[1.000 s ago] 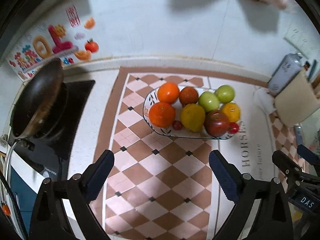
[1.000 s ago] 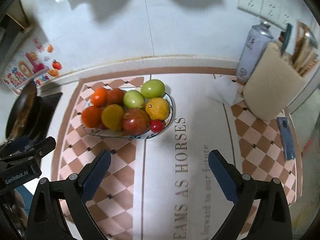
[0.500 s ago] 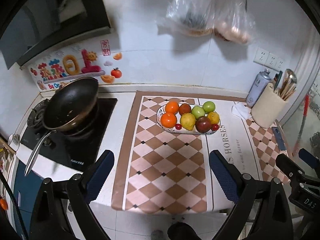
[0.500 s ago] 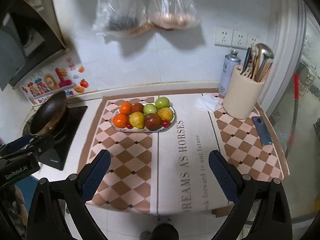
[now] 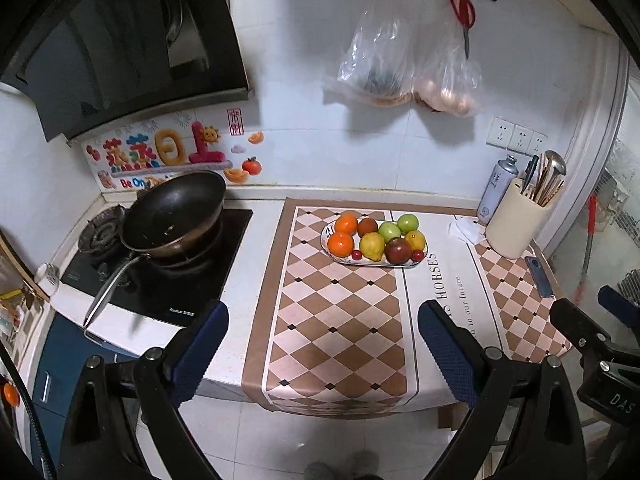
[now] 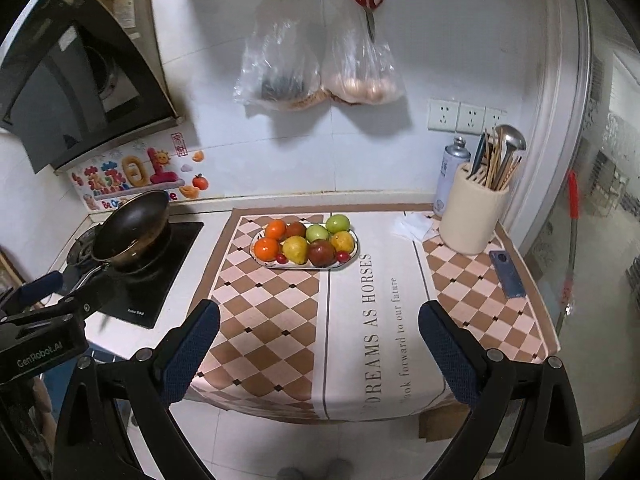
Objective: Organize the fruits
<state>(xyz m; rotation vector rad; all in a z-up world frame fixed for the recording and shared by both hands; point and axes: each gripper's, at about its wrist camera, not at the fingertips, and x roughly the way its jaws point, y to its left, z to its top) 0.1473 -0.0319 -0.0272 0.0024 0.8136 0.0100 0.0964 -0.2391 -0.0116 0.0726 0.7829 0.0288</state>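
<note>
An oval white plate (image 5: 422, 258) (image 6: 256, 258) sits on the checkered counter mat, full of fruit: two oranges (image 5: 341, 243) (image 6: 267, 249), a lemon (image 5: 372, 245) (image 6: 295, 249), two green fruits (image 5: 389, 231) (image 6: 317, 232), a dark red apple (image 5: 397, 250) (image 6: 321, 253), and small cherry tomatoes (image 5: 417, 255). My left gripper (image 5: 323, 344) is open and empty, held back from the counter's front edge. My right gripper (image 6: 319, 344) is open and empty, also well back from the plate.
A black wok (image 5: 176, 210) (image 6: 132, 226) sits on the stove at the left. A cream utensil holder (image 5: 520, 224) (image 6: 474, 220), a spray can (image 6: 452, 176) and a phone (image 6: 506, 268) stand at the right. Plastic bags (image 6: 320, 64) hang on the wall above.
Both grippers have pulled far back and up from the plate, so the whole counter and wall now show. Both stayed open and empty.
</note>
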